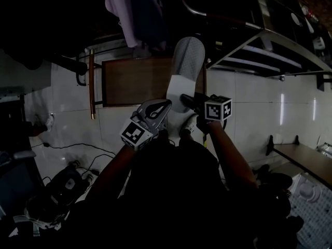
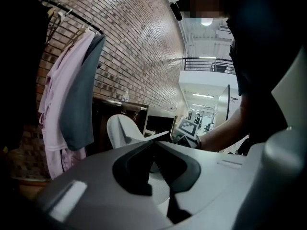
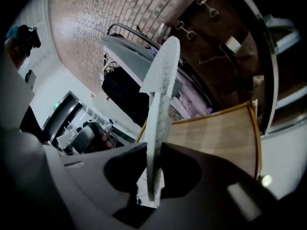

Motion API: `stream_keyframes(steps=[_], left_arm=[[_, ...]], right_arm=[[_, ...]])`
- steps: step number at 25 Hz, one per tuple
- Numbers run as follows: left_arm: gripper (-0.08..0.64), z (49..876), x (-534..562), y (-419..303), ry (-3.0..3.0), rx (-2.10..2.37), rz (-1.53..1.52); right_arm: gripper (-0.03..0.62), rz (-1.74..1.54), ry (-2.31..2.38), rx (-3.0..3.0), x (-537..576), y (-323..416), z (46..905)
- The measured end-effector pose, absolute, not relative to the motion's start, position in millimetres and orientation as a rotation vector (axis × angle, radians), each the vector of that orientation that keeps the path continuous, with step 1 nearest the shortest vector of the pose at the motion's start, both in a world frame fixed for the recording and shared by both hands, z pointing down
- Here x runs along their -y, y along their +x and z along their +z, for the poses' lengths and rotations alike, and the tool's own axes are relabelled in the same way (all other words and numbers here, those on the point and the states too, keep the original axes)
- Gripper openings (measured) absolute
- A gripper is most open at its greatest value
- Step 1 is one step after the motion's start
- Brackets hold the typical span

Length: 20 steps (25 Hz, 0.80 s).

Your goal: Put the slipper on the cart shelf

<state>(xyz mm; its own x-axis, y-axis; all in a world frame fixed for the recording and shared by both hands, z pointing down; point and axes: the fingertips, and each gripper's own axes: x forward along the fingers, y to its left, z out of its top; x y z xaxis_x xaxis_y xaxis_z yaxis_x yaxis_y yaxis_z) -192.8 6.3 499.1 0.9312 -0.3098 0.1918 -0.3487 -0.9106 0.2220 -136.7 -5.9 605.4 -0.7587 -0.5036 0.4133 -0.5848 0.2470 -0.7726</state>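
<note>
A white slipper [image 1: 187, 61] with a grey sole hangs above the wooden cart shelf [image 1: 132, 79], toe pointing away from me. My right gripper [image 1: 185, 101] is shut on its heel end; in the right gripper view the slipper [image 3: 160, 95] stands edge-on between the two jaws [image 3: 154, 176], with the wooden shelf [image 3: 216, 133] behind it. My left gripper [image 1: 165, 106] floats just left of the heel, shut and holding nothing. Its jaw tips [image 2: 154, 142] meet, and the slipper [image 2: 123, 131] shows beyond them.
Pink and grey clothes [image 2: 72, 95] hang on a rail by the brick wall behind the cart. A metal-framed rack [image 1: 270, 51] stands at the right. Cables and a dark device [image 1: 62, 180] lie on the tiled floor at lower left. A low bench [image 1: 306, 160] is at far right.
</note>
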Motion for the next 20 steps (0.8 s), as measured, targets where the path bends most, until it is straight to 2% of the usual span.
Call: stream_keyframes(steps=[15,20], left_arm=[[0.000,434,-5,-173,2.941,0.543,0.167],[0.000,420,-6,-165,2.950,0.540,0.127]], right_arm=[[0.066,0.548,1.249,2.696,-4,-104,436],[0.066,0.411,1.307,2.694,-10,-99,407]])
